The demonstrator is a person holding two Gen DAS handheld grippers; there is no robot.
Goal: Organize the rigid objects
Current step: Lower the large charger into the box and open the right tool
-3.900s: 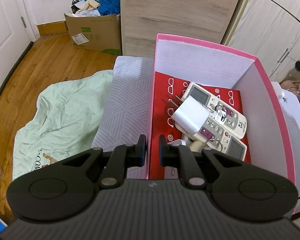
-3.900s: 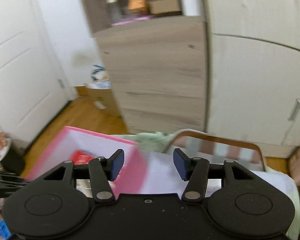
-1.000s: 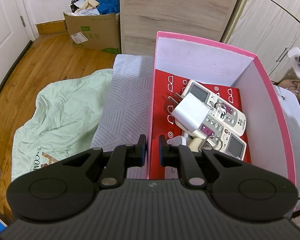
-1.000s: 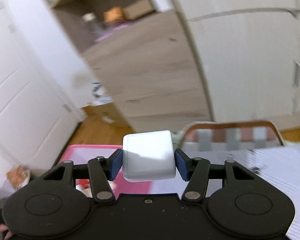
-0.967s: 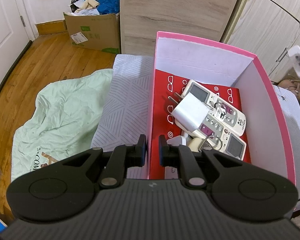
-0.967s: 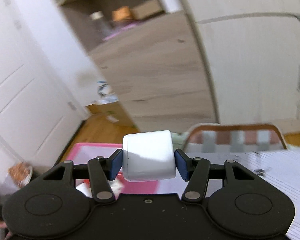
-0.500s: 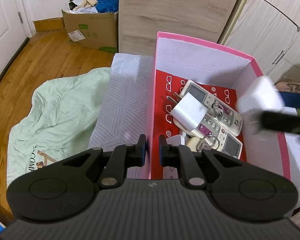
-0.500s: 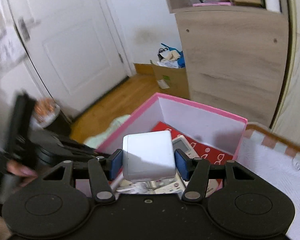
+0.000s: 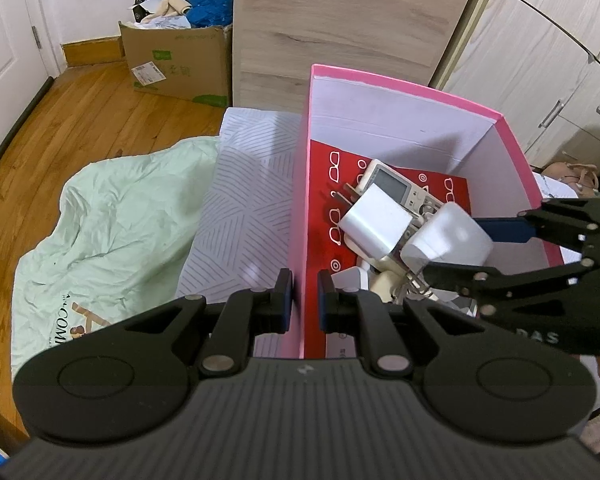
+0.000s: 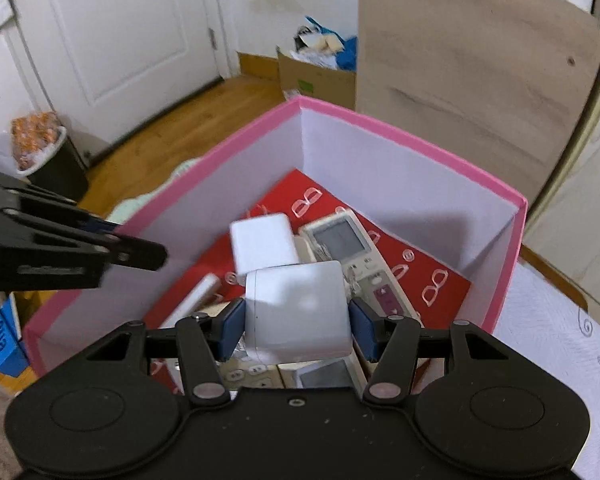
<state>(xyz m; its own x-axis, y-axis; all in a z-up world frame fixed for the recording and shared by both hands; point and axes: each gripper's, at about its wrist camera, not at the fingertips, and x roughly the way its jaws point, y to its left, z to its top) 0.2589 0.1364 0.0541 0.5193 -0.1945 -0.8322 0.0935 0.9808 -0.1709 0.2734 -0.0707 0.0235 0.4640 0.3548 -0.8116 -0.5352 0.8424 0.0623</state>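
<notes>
We clamp the pink box [image 9: 298, 240] wall with the left gripper [image 9: 300, 294], jaws closed on it, while our right gripper [image 10: 296, 322] grips a white charger block [image 10: 298, 312] over the box; next we lower and release it beside the remotes [image 10: 352, 252]

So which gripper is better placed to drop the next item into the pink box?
Right. The right gripper already holds a white charger block over the open pink box, while the left gripper is clamped on the box's side wall, steadying it.
</notes>
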